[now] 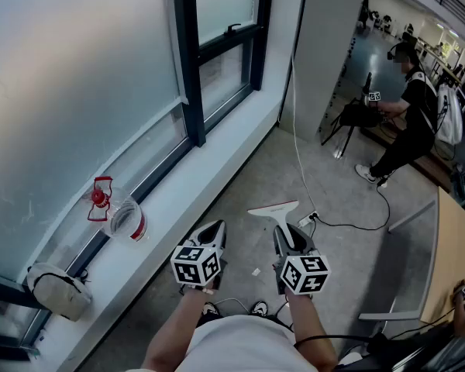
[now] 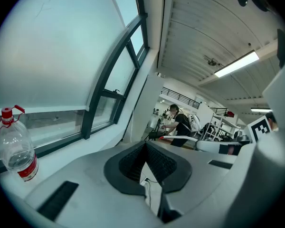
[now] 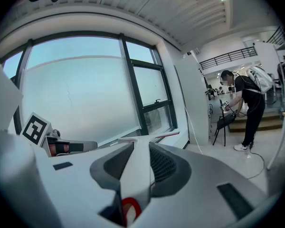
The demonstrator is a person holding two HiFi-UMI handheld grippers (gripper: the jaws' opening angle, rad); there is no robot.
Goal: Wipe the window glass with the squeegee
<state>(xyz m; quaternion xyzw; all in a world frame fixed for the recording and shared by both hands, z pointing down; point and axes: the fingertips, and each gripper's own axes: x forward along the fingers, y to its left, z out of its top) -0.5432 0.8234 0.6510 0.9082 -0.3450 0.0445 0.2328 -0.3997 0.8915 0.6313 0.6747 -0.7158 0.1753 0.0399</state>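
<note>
One squeegee (image 1: pixel 273 208) clenched by handle in right hand-held gripper (image 1: pixel 284 235), well apart from window glass (image 1: pixel 77 76). Left hand-held gripper (image 1: pixel 215 232) apparently closed, empty. Bottle (image 1: pixel 129 220) at sill (image 1: pixel 217 173) glass-side edge.

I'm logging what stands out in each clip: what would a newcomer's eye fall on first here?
The frosted window glass fills the upper left of the head view, with a clear red-capped bottle on the sill below it. At bottom centre, the right gripper is shut on a white squeegee, while the left gripper beside it holds nothing.
</note>
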